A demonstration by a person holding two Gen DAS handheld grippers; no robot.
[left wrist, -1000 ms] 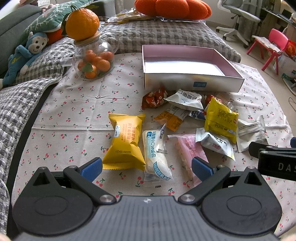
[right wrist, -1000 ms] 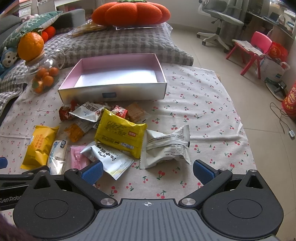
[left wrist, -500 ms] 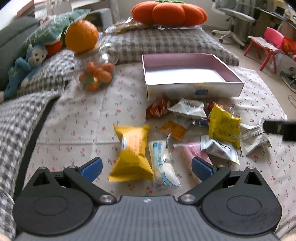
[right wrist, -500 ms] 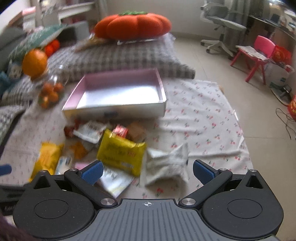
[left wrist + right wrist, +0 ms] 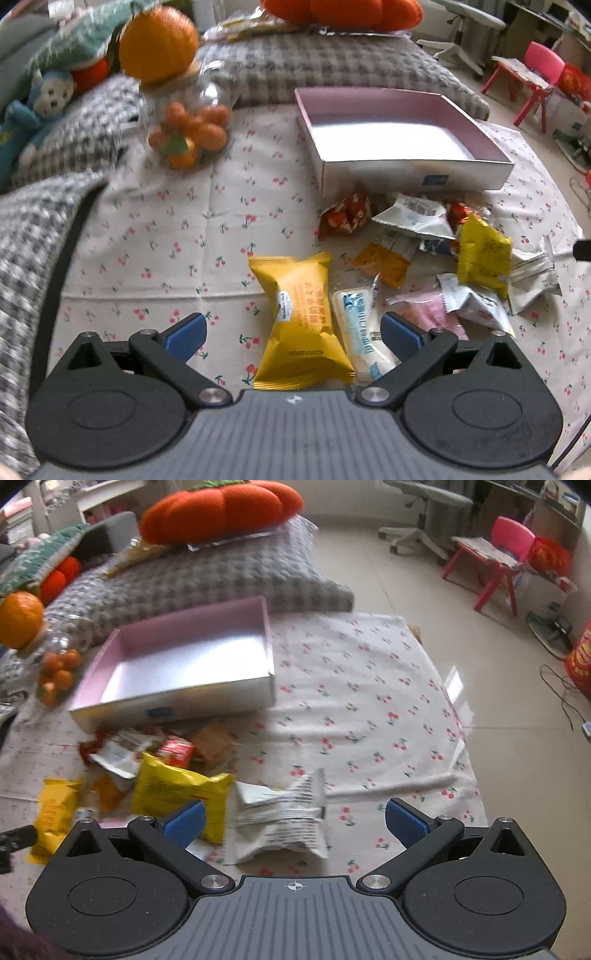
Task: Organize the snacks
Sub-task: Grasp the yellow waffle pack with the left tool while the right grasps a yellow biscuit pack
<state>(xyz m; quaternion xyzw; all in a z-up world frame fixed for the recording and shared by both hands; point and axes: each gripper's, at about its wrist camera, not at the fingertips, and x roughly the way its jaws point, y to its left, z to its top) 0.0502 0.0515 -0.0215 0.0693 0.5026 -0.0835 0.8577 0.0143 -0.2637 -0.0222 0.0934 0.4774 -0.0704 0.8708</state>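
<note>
In the left wrist view, the left gripper (image 5: pixel 291 332) is seen wide apart and just starting to close, with nothing pressed between the blue pads. Compared with a second ago, the yellow-orange packet (image 5: pixel 301 321) has come to sit between the fingers, with the white-and-blue packet (image 5: pixel 360 332) just inside the right-hand pad; a second ago both lay further ahead. A first pick is judged to be lined up. The pink-lined box (image 5: pixel 406 173) is seen empty beyond the heap of snacks, so nothing has been sorted yet. Only this view shows the glass jar of small oranges (image 5: pixel 184 136) clearly and the blue plush toy (image 5: pixel 22 125).

In the right wrist view, the right gripper (image 5: pixel 293 819) is held wide, with nothing gripped. The grey-white striped packet (image 5: pixel 284 823) is now framed between its fingers, whereas a second ago it lay further ahead. The bright yellow bag (image 5: pixel 181 794) is seen just beside the left-hand pad. Only here are the bare cherry-print cloth (image 5: pixel 369 720) to the right of the box and the tiled floor (image 5: pixel 480 664) shown.
</note>
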